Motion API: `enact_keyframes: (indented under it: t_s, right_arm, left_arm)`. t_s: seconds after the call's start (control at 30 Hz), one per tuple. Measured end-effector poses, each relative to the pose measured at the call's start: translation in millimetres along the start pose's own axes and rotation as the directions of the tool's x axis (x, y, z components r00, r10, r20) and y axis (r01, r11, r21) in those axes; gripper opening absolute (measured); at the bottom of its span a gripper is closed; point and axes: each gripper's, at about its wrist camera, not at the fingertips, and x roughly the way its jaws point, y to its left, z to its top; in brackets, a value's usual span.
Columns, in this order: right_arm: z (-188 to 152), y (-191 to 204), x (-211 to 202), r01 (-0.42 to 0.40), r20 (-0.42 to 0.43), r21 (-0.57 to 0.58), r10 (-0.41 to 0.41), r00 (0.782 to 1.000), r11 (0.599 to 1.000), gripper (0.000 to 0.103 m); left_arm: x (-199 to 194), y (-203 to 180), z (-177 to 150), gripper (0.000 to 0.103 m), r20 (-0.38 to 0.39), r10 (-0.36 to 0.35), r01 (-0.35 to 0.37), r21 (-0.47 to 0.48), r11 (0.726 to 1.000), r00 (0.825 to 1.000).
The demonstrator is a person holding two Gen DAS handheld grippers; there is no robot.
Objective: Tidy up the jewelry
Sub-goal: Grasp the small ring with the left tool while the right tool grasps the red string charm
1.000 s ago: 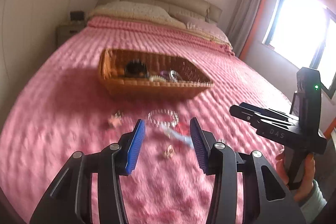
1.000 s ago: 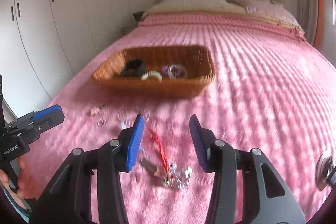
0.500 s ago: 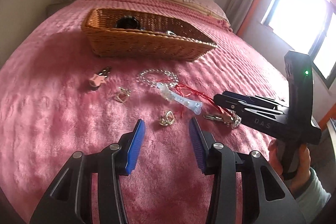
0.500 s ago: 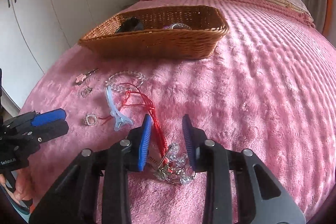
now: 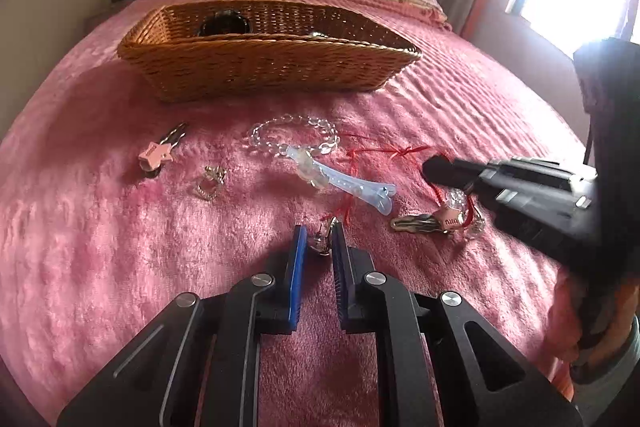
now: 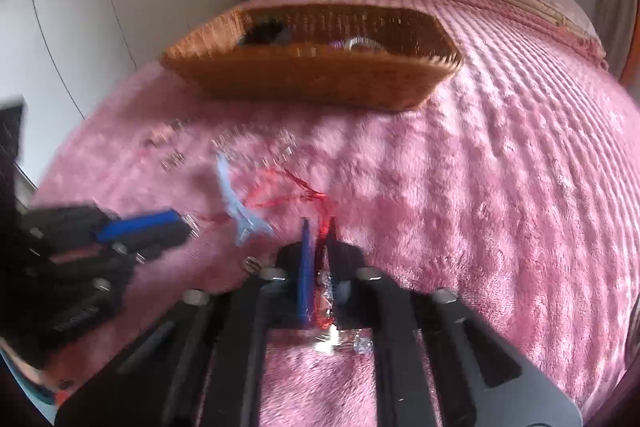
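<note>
Left gripper [image 5: 319, 241] fingers pinch a small silver ring [image 5: 321, 242]; right gripper [image 6: 318, 229] fingers clamp the red cord [image 6: 322, 223], which may snag the blue clip [image 6: 236, 205] just left of them.

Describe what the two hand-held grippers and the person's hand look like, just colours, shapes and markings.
Both are black, angular frames with round silver bolts and cut-out triangular openings. The left hand-held gripper has flat fingers lined with ribbed blue pads. The right hand-held gripper matches it, with blue padding too. The person's right hand grips a black handle and wears a grey cuff with an orange edge.
</note>
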Motion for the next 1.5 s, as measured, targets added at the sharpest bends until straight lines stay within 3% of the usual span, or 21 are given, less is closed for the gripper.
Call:
enact_keyframes:
  t_s: [0.3,0.53,0.73,0.93,0.97,1.07,1.1,1.33,1.37,1.4,1.43,1.47,1.5]
  right_arm:
    - [17,-29,-35,-0.008,0.089,0.083,0.000,0.996,0.997,0.003]
    - [1,-71,-1,0.066,0.002,0.175,-0.068,0.998,0.982,0.003]
    - [-17,-116,-4,0.130,-0.015,0.333,-0.133,0.991,0.934,0.003]
    - [-16,-114,-3,0.020,-0.025,0.314,-0.013,1.000,0.949,0.006]
    - [-15,-112,-1,0.011,-0.032,0.304,-0.001,0.999,0.953,0.013]
    - [-13,-104,0,-0.010,-0.026,0.284,0.018,1.000,0.959,0.050]
    - [-12,-101,-1,0.000,-0.022,0.272,0.006,1.000,0.962,0.054]
    - [-6,-77,19,0.175,-0.063,0.145,-0.167,0.984,0.974,0.051]
    - [-7,-72,20,0.208,-0.060,0.121,-0.202,0.978,0.971,0.043]
    - [-8,-69,20,0.217,-0.058,0.104,-0.212,0.975,0.971,0.029]
    - [-9,-65,20,0.210,-0.052,0.086,-0.206,0.977,0.974,0.023]
    - [-11,-63,19,0.204,-0.047,0.075,-0.201,0.979,0.976,0.009]
    - [-12,-61,19,0.209,-0.042,0.069,-0.207,0.978,0.975,0.006]
  left_arm:
    - [0,7,-4,0.011,0.015,-0.037,0.037,-0.033,0.999,0.999]
    - [0,5,-6,0.011,0.019,-0.027,0.027,-0.019,0.999,0.999]
    - [0,4,-7,0.011,0.025,-0.020,0.020,-0.013,1.000,0.999]
    - [0,5,-8,0.011,0.026,-0.028,0.029,-0.021,0.999,0.999]
    - [0,5,-8,0.011,0.026,-0.028,0.028,-0.020,0.999,0.999]
    - [0,5,-8,0.011,0.026,-0.029,0.029,-0.020,0.999,0.999]
    - [-1,6,-8,0.011,0.027,-0.030,0.031,-0.021,0.999,0.999]
    - [-2,7,-9,0.011,0.029,-0.035,0.035,-0.024,0.999,0.999]
    - [-2,7,-9,0.012,0.029,-0.035,0.035,-0.024,0.999,0.999]
    - [-2,7,-9,0.012,0.029,-0.034,0.035,-0.024,0.999,0.999]
    - [-2,7,-9,0.012,0.029,-0.034,0.034,-0.023,0.999,0.999]
    - [-2,7,-9,0.011,0.030,-0.033,0.034,-0.021,0.999,0.999]
    - [-3,6,-9,0.011,0.032,-0.032,0.032,-0.019,0.999,0.999]
